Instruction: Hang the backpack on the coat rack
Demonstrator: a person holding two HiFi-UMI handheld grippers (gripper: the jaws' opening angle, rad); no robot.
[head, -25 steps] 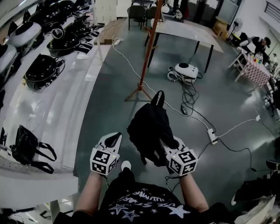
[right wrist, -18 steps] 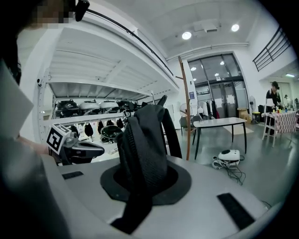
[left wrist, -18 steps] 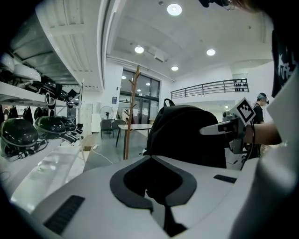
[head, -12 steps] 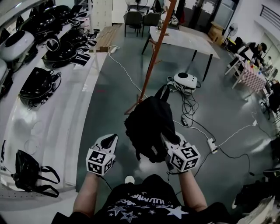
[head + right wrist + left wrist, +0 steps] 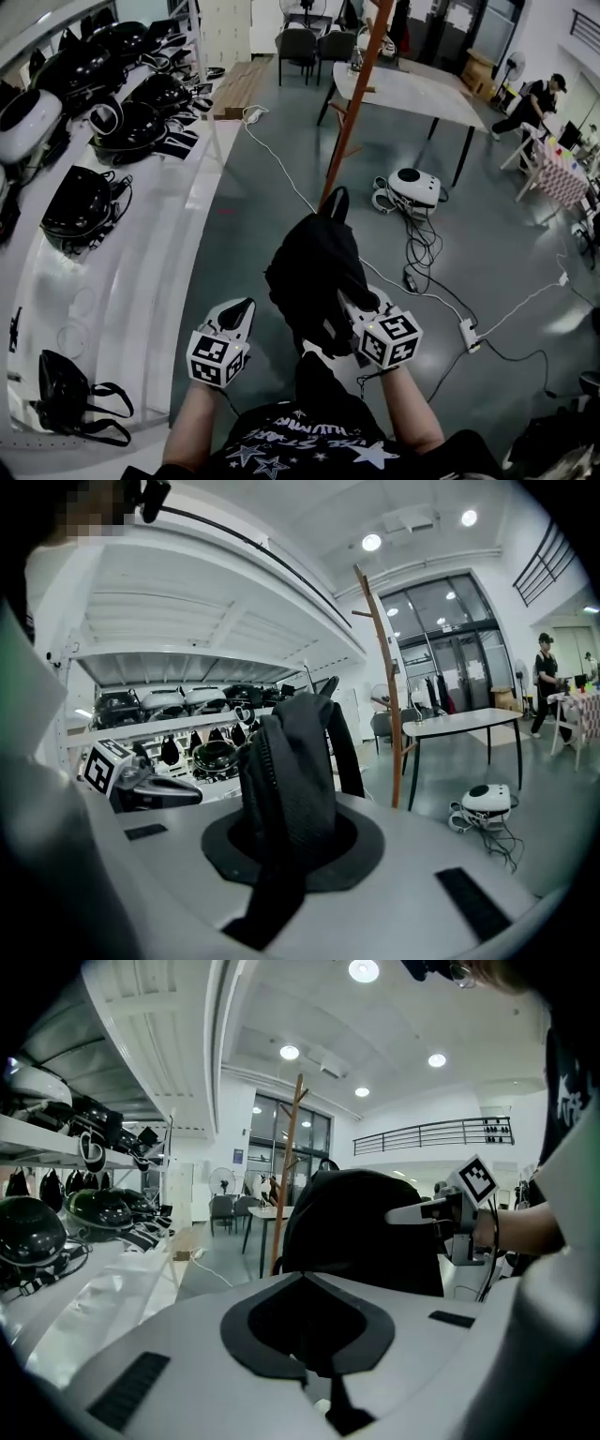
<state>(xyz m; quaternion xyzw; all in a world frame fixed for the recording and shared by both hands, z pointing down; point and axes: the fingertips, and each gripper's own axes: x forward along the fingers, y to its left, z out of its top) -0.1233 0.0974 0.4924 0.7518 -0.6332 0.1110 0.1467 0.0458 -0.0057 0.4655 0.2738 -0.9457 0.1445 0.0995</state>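
A black backpack [image 5: 314,272] hangs in front of me, with my right gripper [image 5: 352,302] shut on its side fabric and a strap. In the right gripper view the backpack [image 5: 286,771] rises straight out of the jaws, which are closed on it. The orange-brown wooden coat rack [image 5: 354,103] stands just beyond the bag, its foot hidden behind it. It shows as a thin pole [image 5: 286,1176] in the left gripper view. My left gripper [image 5: 244,307] is held beside the bag, apart from it, shut and empty.
White shelves [image 5: 141,234] with black helmets and bags run along the left. A grey table [image 5: 412,94] and chairs stand behind the rack. A white round device [image 5: 417,186], cables and a power strip [image 5: 466,330] lie on the floor at right. A person [image 5: 539,98] sits far right.
I have walked forward: the coat rack is nearer and its foot has slid behind the backpack. Both grippers keep their places relative to the bag, grip unchanged.
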